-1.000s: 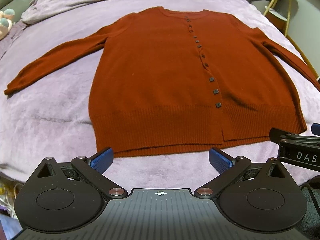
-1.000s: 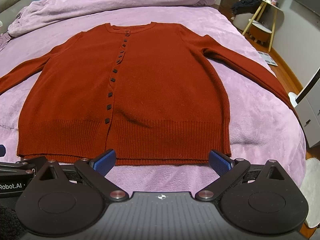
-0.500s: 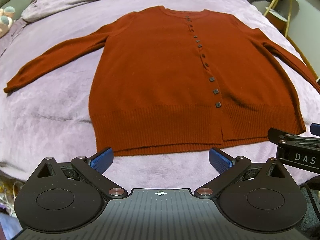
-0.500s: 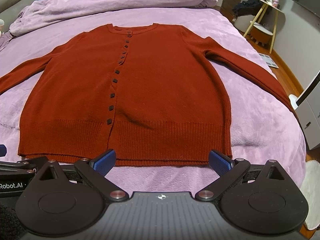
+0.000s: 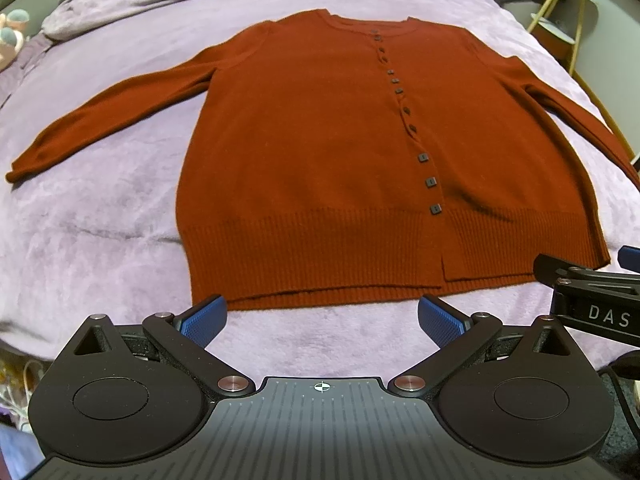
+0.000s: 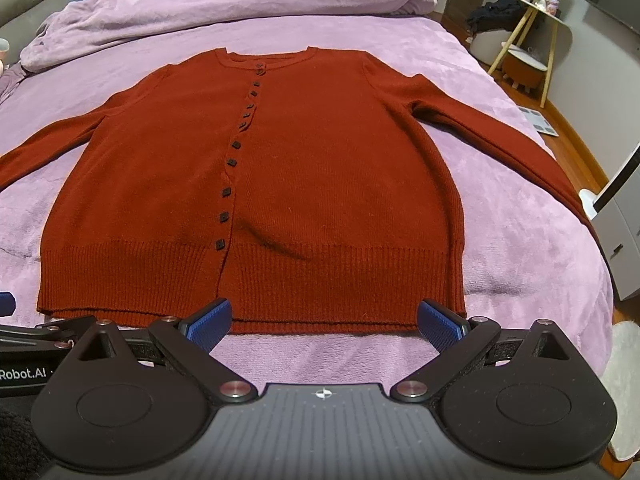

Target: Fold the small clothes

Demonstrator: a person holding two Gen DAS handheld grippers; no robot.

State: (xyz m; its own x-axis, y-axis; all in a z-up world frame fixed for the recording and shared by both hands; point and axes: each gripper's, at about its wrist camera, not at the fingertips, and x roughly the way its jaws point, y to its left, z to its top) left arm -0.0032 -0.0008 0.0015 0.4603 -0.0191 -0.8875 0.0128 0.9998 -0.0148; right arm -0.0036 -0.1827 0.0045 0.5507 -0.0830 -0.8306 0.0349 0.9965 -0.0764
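Observation:
A rust-red buttoned cardigan (image 5: 320,152) (image 6: 320,184) lies flat, front up, on a purple bed cover (image 5: 100,208) (image 6: 520,240), sleeves spread to both sides and ribbed hem nearest me. My left gripper (image 5: 322,318) hovers open just short of the hem's left half, nothing between its blue pads. My right gripper (image 6: 324,322) stands open in front of the hem's right half, also empty. Each gripper shows at the edge of the other's view.
A rumpled purple duvet (image 6: 224,4) is heaped at the head of the bed. A yellow-legged side table (image 6: 536,32) and a round stool (image 6: 524,68) stand on the floor to the right. White furniture (image 6: 624,216) is close to the bed's right edge.
Both views have shifted slightly; the cardigan sits a little lower in the right wrist view. The garment lies as before and both grippers stay open.

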